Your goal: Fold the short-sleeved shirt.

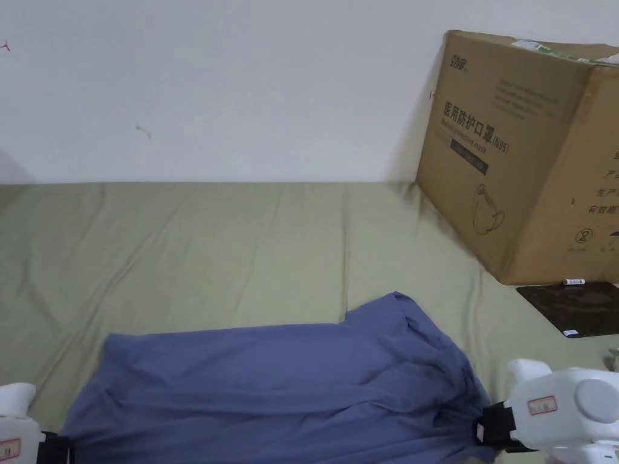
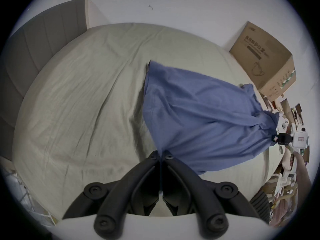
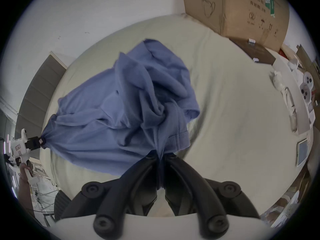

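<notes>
One blue short-sleeved shirt (image 1: 272, 386) lies along the near edge of the bed (image 1: 211, 254), stretched between two grippers, with one cardboard box (image 1: 526, 157) standing at the bed's far right corner and one dark flat pad (image 1: 574, 308) just in front of it. The left gripper (image 2: 161, 155) has its jaws closed tight on one end of the shirt near the bed's near left side; the right gripper (image 3: 160, 154) is likewise clamped on a bunched end of the cloth toward the near right. The far half of the bed and its whole left side are bare olive sheet, wrinkled, offering wide room. A padded headboard (image 2: 34, 44) bounds the left edge. Both grippers point inward along the near edge, facing each other, the cloth pulled into gathers at each clamp.
</notes>
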